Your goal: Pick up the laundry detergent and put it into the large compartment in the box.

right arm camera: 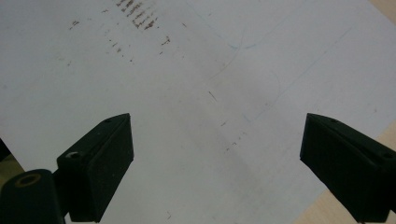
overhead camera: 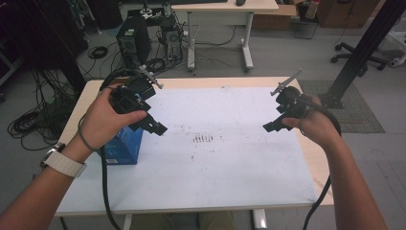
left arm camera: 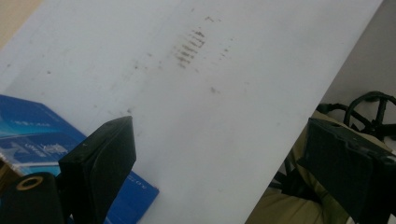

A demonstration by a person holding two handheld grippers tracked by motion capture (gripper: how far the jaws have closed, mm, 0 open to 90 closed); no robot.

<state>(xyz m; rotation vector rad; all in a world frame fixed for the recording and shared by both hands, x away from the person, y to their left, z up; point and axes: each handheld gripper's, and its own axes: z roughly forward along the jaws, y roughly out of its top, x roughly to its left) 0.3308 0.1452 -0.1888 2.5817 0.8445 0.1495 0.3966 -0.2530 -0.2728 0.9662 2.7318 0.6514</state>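
A blue box point(overhead camera: 122, 146) stands on the white sheet point(overhead camera: 215, 163) at the table's left side, partly behind the person's left hand. My left gripper point(overhead camera: 155, 127) hovers just right of the box, open and empty; in the left gripper view the blue box point(left arm camera: 32, 135) lies beyond the left jaw and my left gripper point(left arm camera: 219, 158) has its jaws wide apart. My right gripper point(overhead camera: 270, 126) hangs over the sheet's right part, open with nothing between its jaws. My right gripper point(right arm camera: 217, 163) looks down on the bare white sheet point(right arm camera: 210, 93).
Dark smudges point(overhead camera: 203, 138) mark the sheet's middle. The wooden table edge point(overhead camera: 313, 158) shows at the right. Beyond the table are a computer tower point(overhead camera: 134, 40), cables on the floor, a second desk point(overhead camera: 225, 9) and a black post point(overhead camera: 364, 48).
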